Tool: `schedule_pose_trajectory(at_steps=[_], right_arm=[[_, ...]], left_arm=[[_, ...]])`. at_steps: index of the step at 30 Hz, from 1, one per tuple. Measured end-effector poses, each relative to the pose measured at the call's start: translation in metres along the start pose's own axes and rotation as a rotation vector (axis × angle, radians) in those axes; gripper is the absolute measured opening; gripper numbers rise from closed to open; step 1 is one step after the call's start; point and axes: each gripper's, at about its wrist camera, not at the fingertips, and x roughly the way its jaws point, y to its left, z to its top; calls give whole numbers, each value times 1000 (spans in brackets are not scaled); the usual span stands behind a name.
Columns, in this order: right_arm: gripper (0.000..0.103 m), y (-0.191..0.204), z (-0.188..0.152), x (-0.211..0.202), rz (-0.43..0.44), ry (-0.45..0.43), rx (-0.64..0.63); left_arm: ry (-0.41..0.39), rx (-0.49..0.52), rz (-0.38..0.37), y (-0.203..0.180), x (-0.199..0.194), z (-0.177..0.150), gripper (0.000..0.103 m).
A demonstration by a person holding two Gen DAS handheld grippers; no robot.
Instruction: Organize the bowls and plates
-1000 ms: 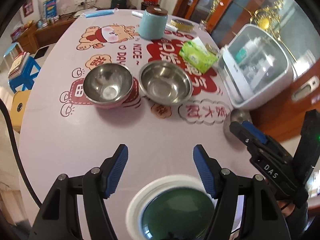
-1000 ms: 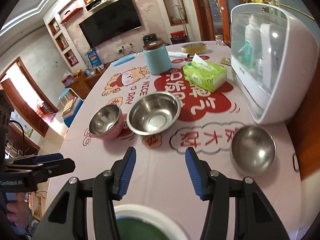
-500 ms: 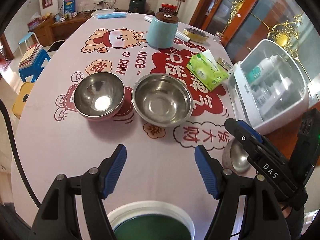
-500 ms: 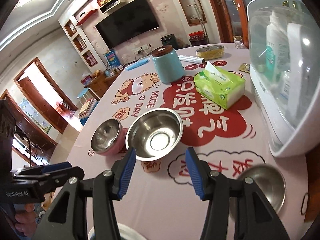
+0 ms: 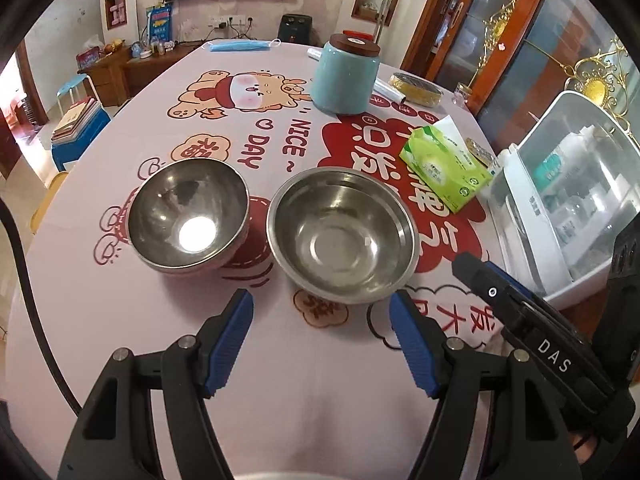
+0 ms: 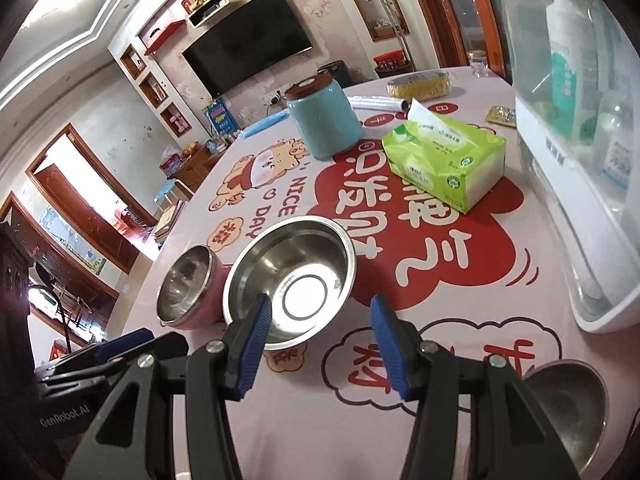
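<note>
Both claws have been carried forward and lower across the worktop [image 5: 120, 320] since the earlier frames, so that the bowls loom larger and the white-rimmed green plate has slipped almost out of view at the near edge. Left claw [image 5: 322, 338] is shown spread and empty, short of the gap between the pink-sided steel bowl [image 5: 188, 220] and the wide steel bowl [image 5: 342, 236], which stand side by side mid-worktop, just apart. Right claw [image 6: 318, 346] is likewise spread and empty, aimed at the wide bowl's near rim, seemingly to pinch it. A small steel bowl [image 6: 568, 404] rests apart near the right edge, beside the white lidded cabinet [image 6: 600, 280]. Tissue pack [image 5: 444, 168] and teal canister [image 5: 346, 76] are set farther back, clear of the working area. Nesting of the bowls is judged to be intended.
</note>
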Motion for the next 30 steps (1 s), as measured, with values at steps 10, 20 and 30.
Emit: schedule_pose_trajectory(at_steps=[10,20,30], right_arm=[[52,-6,-13,21,-50,-7,5],[49,-13,-16,46,-7,41,30],[36,-11,-19,63,38,73,23]], left_arm=[[-17,-106,-41,6,43,-6,67],[-3,-172,-59,18,72,-6,60],[15,-180,-48,20,90,-7,47]])
